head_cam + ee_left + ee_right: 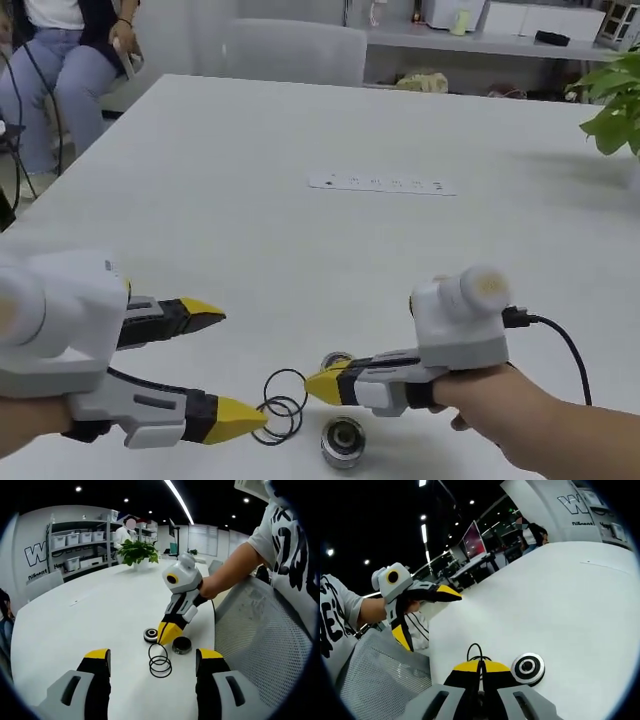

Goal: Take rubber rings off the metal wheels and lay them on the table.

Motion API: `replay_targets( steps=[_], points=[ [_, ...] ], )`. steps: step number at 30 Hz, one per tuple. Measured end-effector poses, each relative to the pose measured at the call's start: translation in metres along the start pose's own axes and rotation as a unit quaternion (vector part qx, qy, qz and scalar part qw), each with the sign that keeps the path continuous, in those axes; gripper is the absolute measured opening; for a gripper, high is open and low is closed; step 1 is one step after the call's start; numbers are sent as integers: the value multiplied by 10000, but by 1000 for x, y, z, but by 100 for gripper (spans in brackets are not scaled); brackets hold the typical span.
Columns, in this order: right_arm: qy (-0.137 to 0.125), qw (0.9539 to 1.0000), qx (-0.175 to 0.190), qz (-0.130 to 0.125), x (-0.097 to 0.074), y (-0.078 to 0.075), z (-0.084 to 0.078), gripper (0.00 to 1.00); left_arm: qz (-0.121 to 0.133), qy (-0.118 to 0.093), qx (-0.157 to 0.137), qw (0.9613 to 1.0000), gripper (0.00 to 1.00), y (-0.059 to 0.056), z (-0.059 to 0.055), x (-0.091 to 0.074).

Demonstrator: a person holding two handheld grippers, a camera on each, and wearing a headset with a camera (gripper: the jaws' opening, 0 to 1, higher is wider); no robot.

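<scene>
Two metal wheels lie near the table's front edge: one [343,441] just below my right gripper [322,385], the other [335,360] behind its tip. Thin black rubber rings [282,403] lie overlapping on the table left of that tip. In the right gripper view the yellow jaws [480,667] are shut on a rubber ring [474,650] whose loop rises in front of them, with a wheel [528,668] to the right. My left gripper [222,365] stands open, its jaws wide apart on either side of the rings [160,663]; the right gripper [167,635] and both wheels [150,635] [182,645] face it.
A white power strip [380,184] lies mid-table. A potted plant [615,100] stands at the right edge. A person [60,60] sits at the far left, with a grey chair [295,50] behind the table. A mesh chair back [260,630] is close beside the table edge.
</scene>
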State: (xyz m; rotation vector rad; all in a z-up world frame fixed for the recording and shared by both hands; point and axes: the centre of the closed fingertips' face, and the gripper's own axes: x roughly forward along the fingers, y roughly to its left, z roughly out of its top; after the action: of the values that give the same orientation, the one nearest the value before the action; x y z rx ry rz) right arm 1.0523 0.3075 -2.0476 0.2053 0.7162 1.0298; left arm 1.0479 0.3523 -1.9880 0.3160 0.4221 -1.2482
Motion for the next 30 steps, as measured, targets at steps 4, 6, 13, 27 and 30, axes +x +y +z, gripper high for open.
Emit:
replay_targets(
  steps=[4, 6, 13, 27, 30],
  points=[
    [123, 9999, 56, -43, 2, -3, -6, 0, 25, 22, -21, 10000, 67, 1, -3, -2],
    [154, 9998, 49, -64, 2, -5, -8, 0, 36, 30, -26, 10000, 67, 1, -4, -3],
    [345, 9992, 65, -166, 3, -10, -18, 0, 47, 52, -44, 10000, 67, 1, -7, -3],
    [507, 9982, -182, -276, 4, -12, -24, 5, 32, 111, -66, 9999, 66, 0, -11, -3],
    [498, 9982, -190, -269, 3, -12, -23, 6, 37, 139, -57, 9999, 66, 1, -12, -3]
  ],
)
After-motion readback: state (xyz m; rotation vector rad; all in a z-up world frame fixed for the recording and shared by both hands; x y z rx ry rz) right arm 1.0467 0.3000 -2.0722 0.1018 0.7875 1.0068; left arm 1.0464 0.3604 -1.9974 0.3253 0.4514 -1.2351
